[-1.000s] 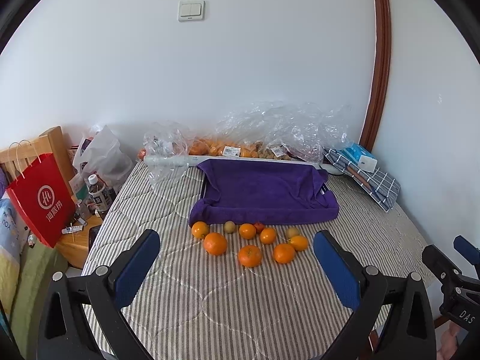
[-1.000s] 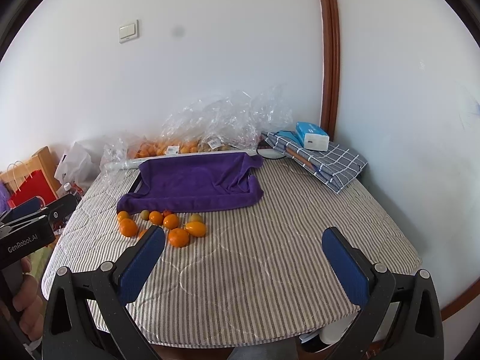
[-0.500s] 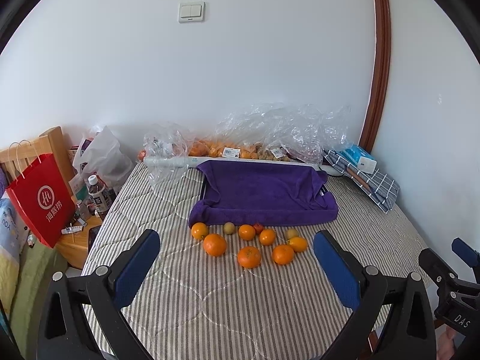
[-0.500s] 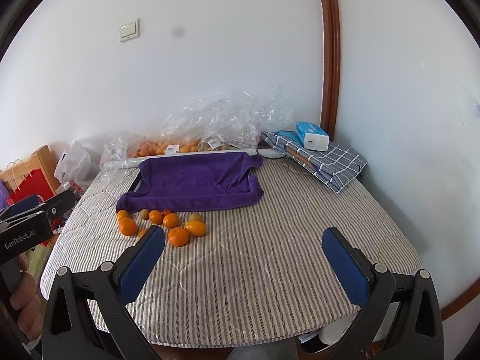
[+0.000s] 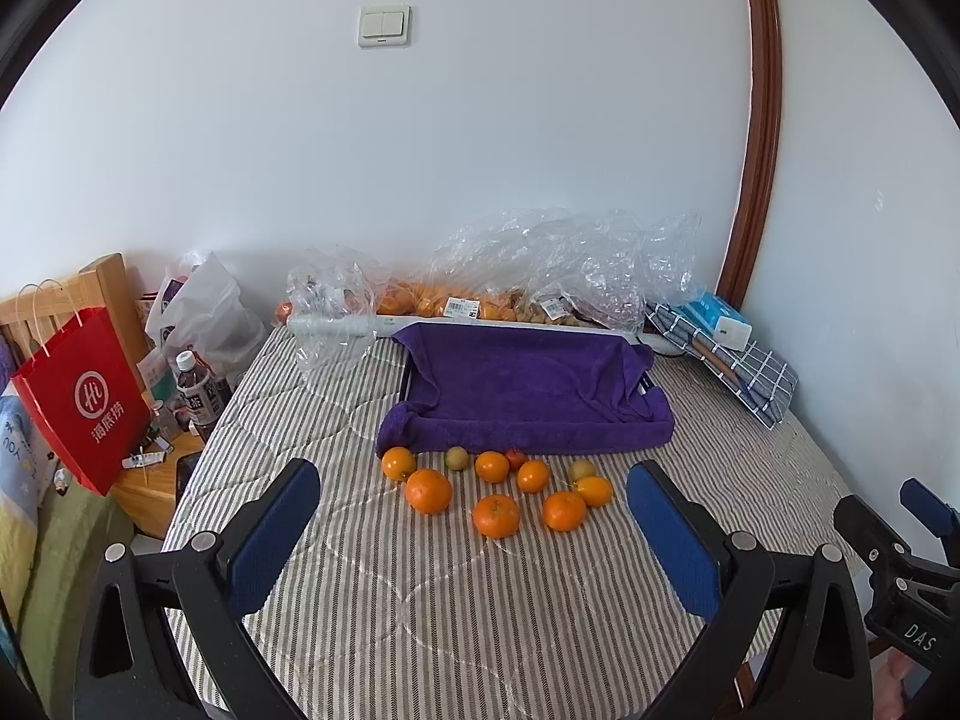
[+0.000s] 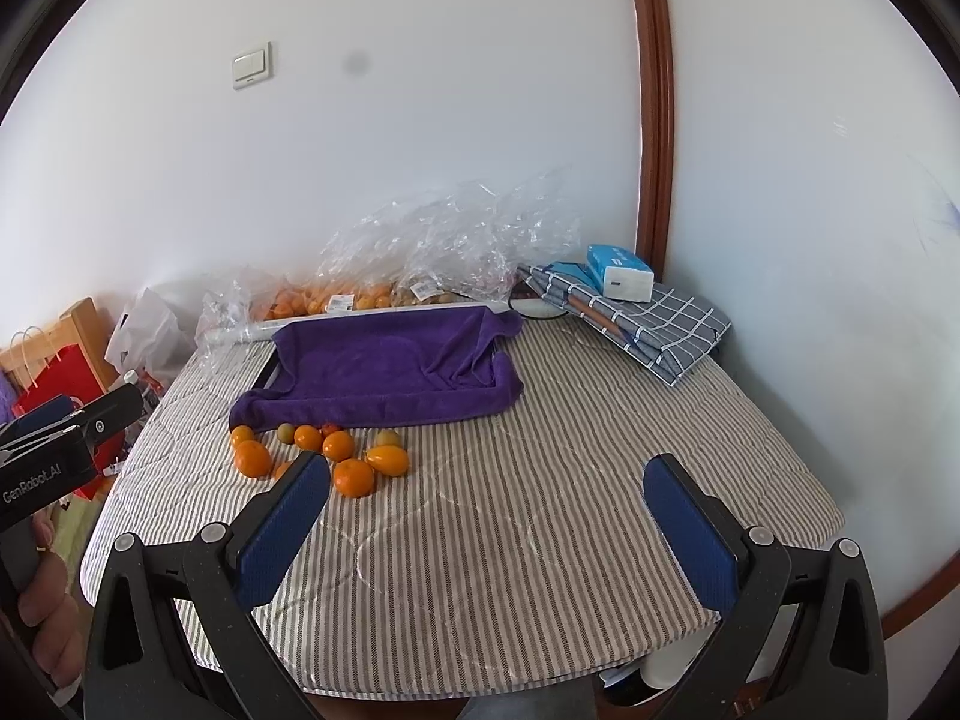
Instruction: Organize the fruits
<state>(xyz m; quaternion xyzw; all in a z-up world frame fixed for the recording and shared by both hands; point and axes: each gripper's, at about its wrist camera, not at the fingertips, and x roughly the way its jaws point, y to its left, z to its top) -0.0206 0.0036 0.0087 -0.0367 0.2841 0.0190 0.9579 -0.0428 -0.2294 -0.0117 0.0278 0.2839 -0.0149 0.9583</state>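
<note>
The loose round orange and yellow-green fruits (image 5: 498, 489) lie ahead of the spread, empty left gripper (image 5: 474, 531) and ahead-left of the equally spread right gripper (image 6: 486, 525); a glancing pinch could send one rolling off the striped quilted tabletop (image 5: 480, 600).

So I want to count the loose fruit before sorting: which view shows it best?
The left wrist view: the loose fruit lies centred between the open left gripper's fingers, each piece apart and unblocked. In the right wrist view the fruit sits off to the left, and the open right gripper's finger hides part of it.
</note>
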